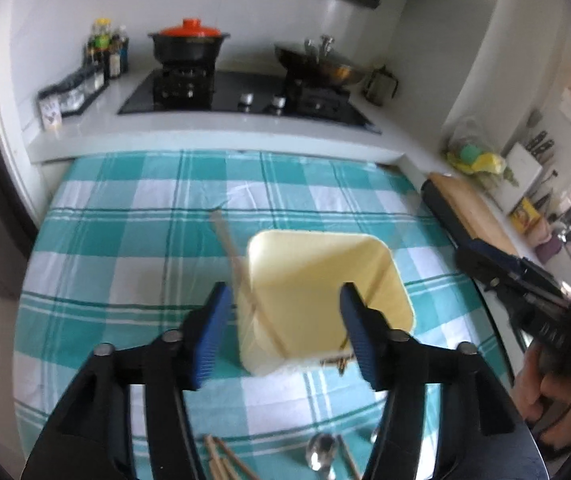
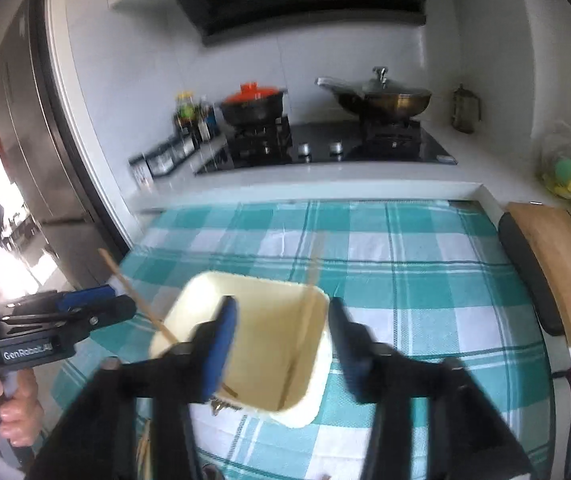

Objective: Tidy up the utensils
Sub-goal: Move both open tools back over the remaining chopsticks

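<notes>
A cream square utensil holder point(image 1: 325, 292) point(image 2: 261, 344) stands on the teal checked tablecloth point(image 1: 125, 240). Wooden chopsticks point(image 1: 237, 268) point(image 2: 137, 296) lean out of it over its left rim, and another chopstick point(image 2: 311, 280) stands at its far right corner. My left gripper point(image 1: 285, 332) is open and empty, just above and in front of the holder. It also shows in the right wrist view point(image 2: 73, 308). My right gripper point(image 2: 281, 344) is open and empty, hovering over the holder. More chopsticks point(image 1: 221, 460) and a metal spoon point(image 1: 319, 454) lie on the cloth below the left gripper.
A white counter behind the table carries a black hob point(image 1: 245, 96), a black pot with an orange lid point(image 1: 189, 44), a lidded wok point(image 1: 321, 64) and sauce bottles point(image 1: 105, 52). A wooden cutting board point(image 2: 557, 272) lies at the right. A fridge point(image 2: 33, 160) stands at the left.
</notes>
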